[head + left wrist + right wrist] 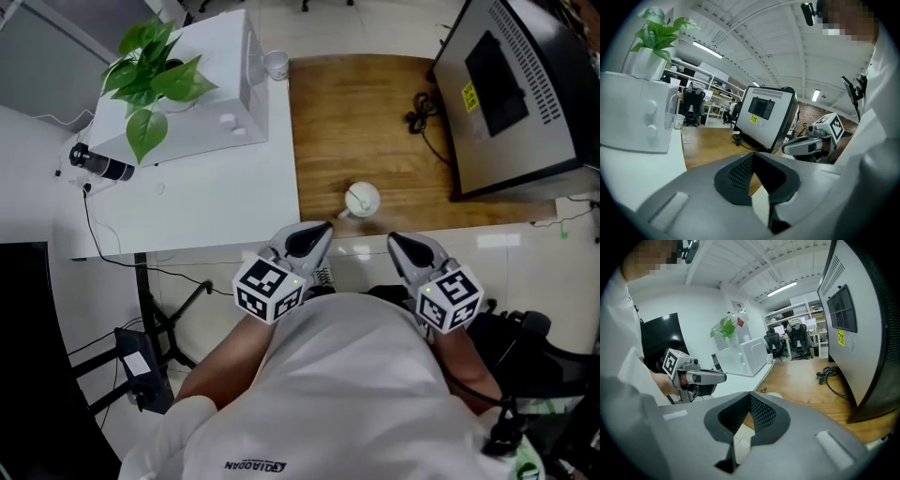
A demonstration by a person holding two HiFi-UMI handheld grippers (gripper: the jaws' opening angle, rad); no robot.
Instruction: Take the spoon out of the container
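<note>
A white paper cup (275, 64) stands beside the white box (202, 84); its contents do not show. The left claw (314, 234) is closed and empty. Just beyond it, near the wooden desk's (375, 131) front edge, sits the round white container (362, 199). Any spoon in it is too small to tell. The right claw (403, 246) is closed on nothing.

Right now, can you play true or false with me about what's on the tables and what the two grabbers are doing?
The white container sits on the wooden table. True.
The left gripper holds a spoon. False: its jaws are shut on nothing.
The plant stands on the wooden table. False: it stands on the white box.
The right gripper is shut. True.
A black cable lies on the wooden table. True.
</note>
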